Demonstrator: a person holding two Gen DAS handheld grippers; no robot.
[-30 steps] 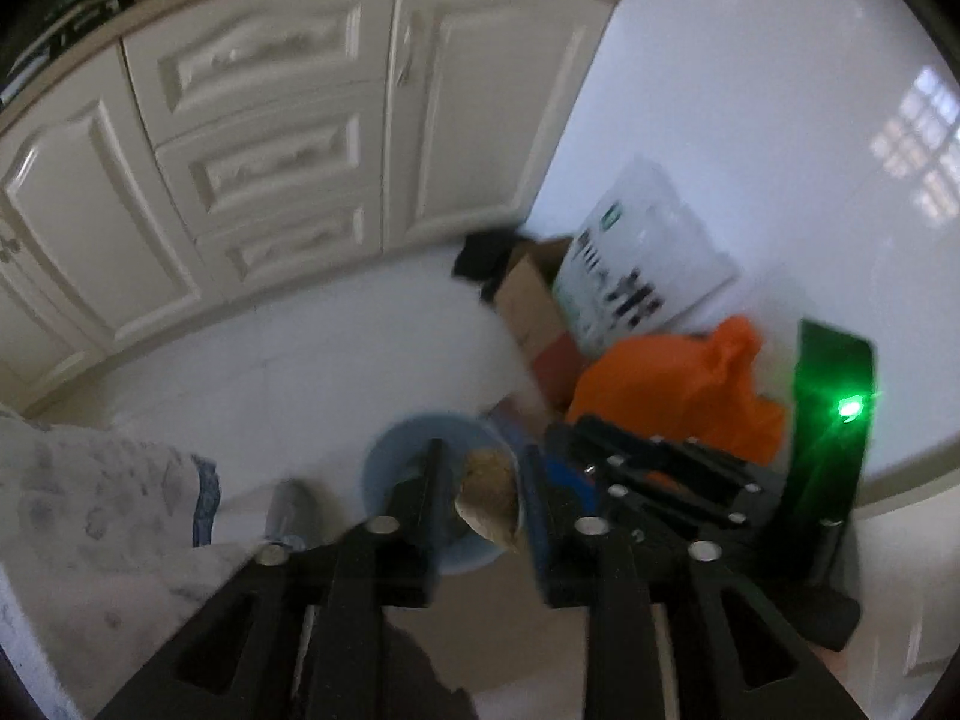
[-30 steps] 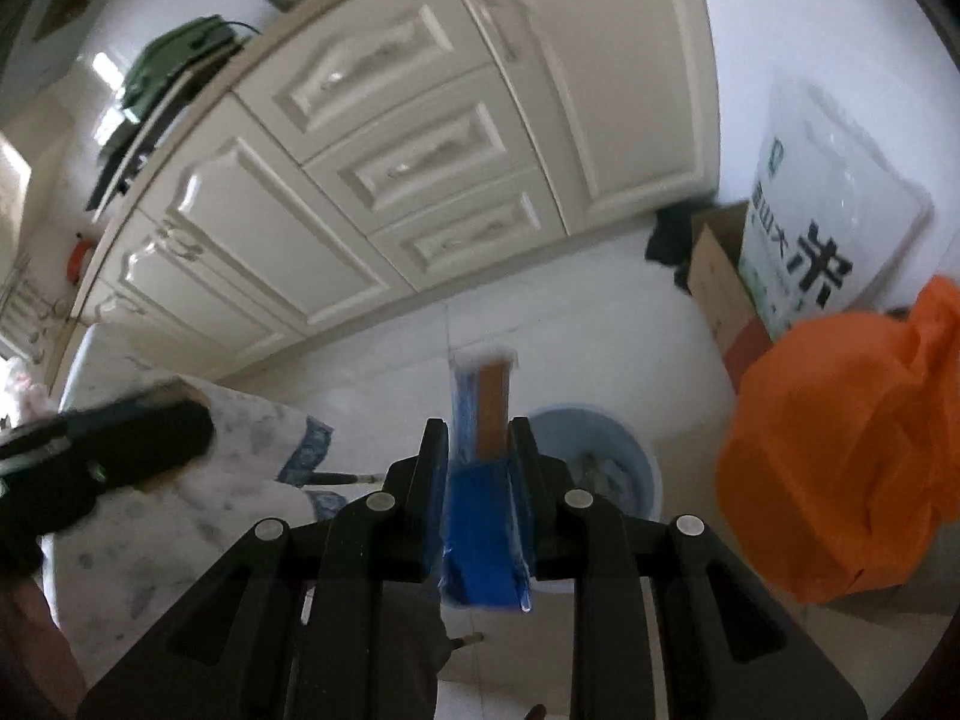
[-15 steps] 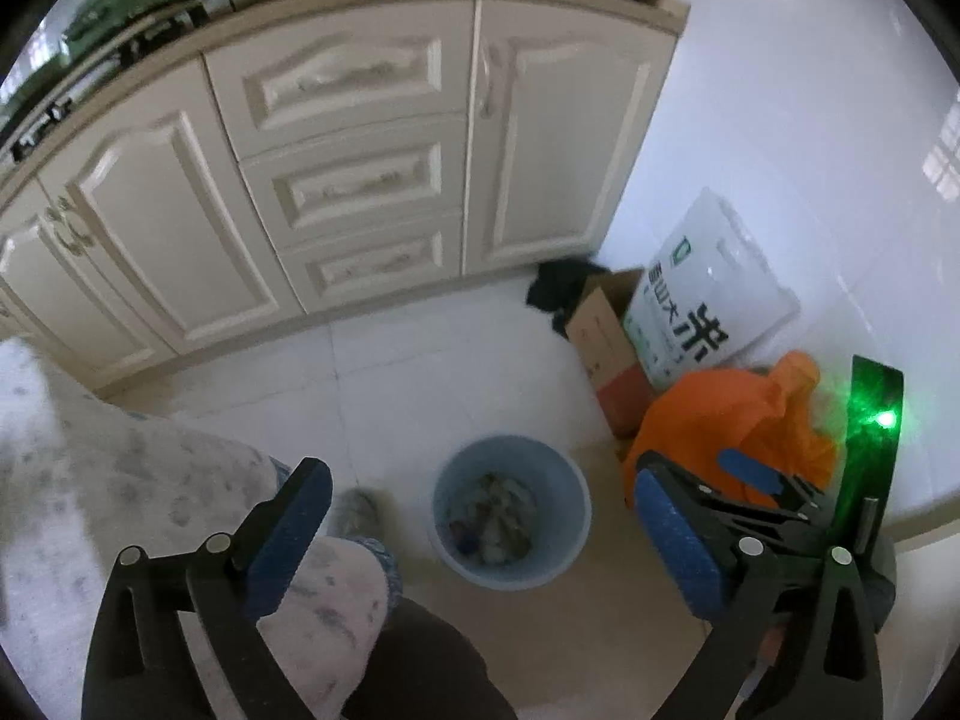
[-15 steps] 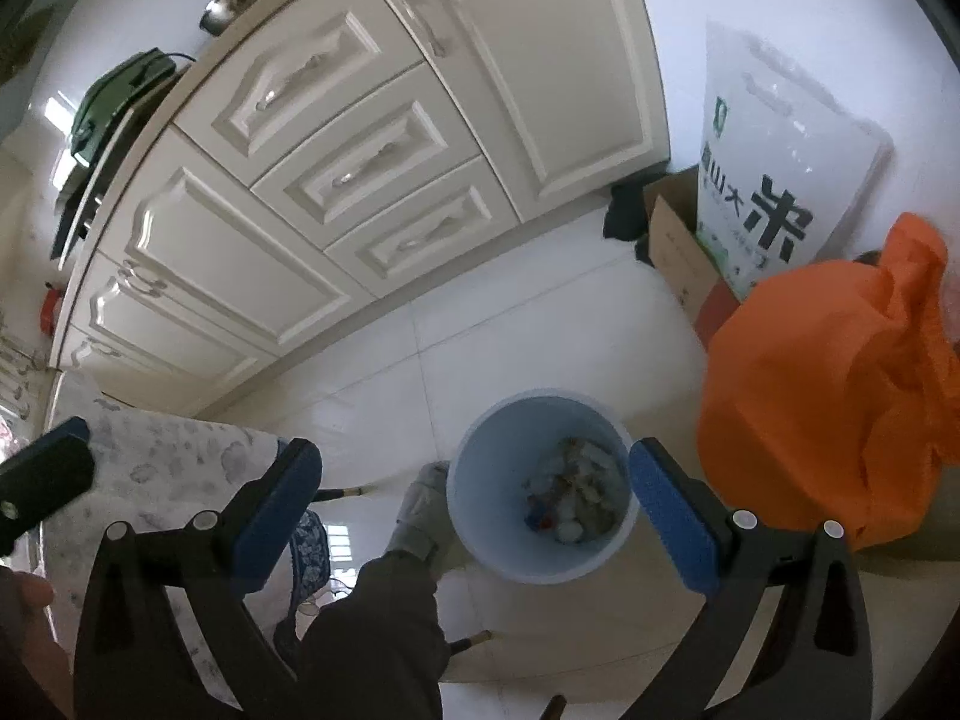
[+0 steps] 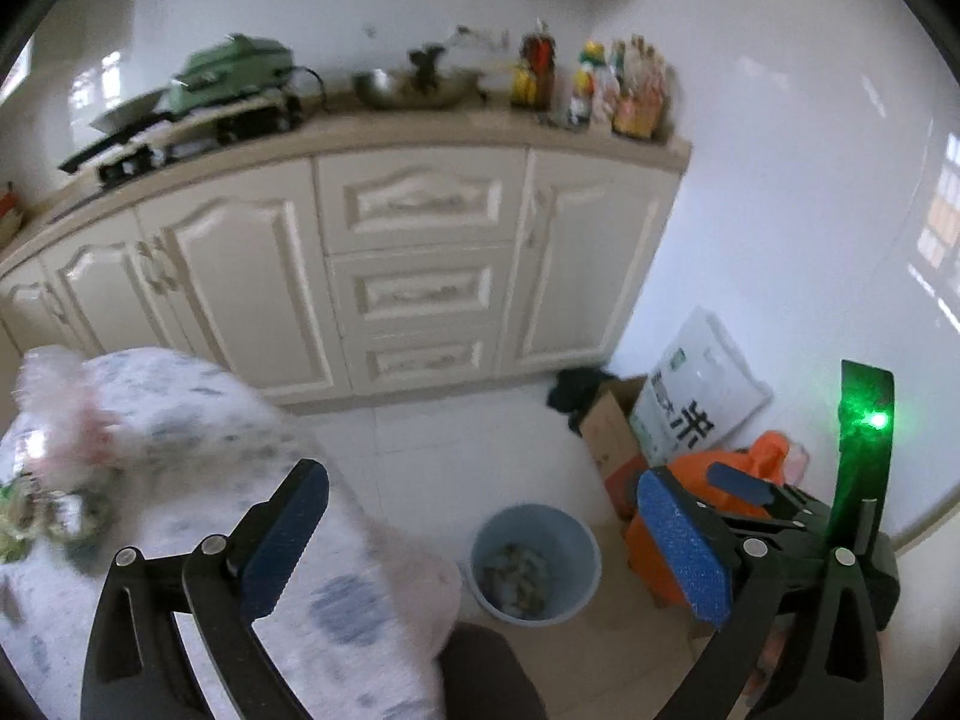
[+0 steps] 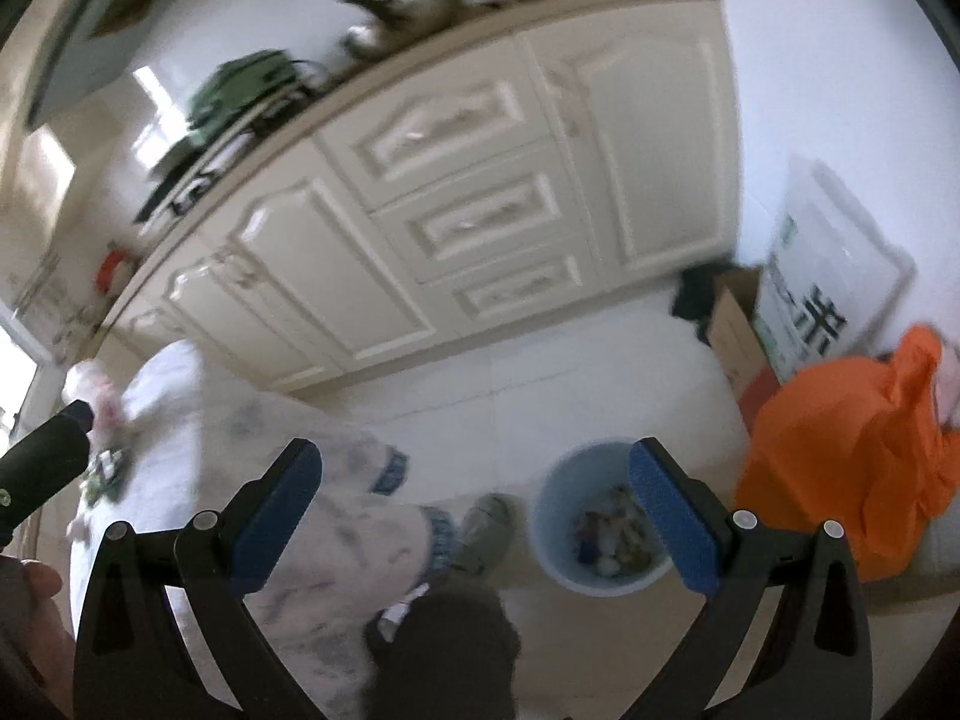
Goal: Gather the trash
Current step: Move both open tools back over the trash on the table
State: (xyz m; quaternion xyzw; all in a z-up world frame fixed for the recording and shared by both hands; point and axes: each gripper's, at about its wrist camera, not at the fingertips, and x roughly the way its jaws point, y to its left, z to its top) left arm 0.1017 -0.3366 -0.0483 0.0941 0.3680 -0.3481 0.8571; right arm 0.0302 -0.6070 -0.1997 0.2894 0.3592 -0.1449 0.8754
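My left gripper (image 5: 483, 540) is spread wide and empty; so is my right gripper (image 6: 480, 519). The blue bin (image 5: 536, 564) stands upright on the floor, its mouth facing up, with trash (image 6: 609, 531) in a heap at its bottom. An orange bag (image 6: 840, 462) sits just right of it, cabinets (image 5: 414, 276) beyond on the far side.

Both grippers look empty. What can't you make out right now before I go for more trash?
- Left wrist view: the trash on the table at the far left is motion-blurred; items unidentifiable.
- Both views: contents of the blue bin too small and blurred to identify.
- Right wrist view: countertop items blurred, cut off by the top edge.
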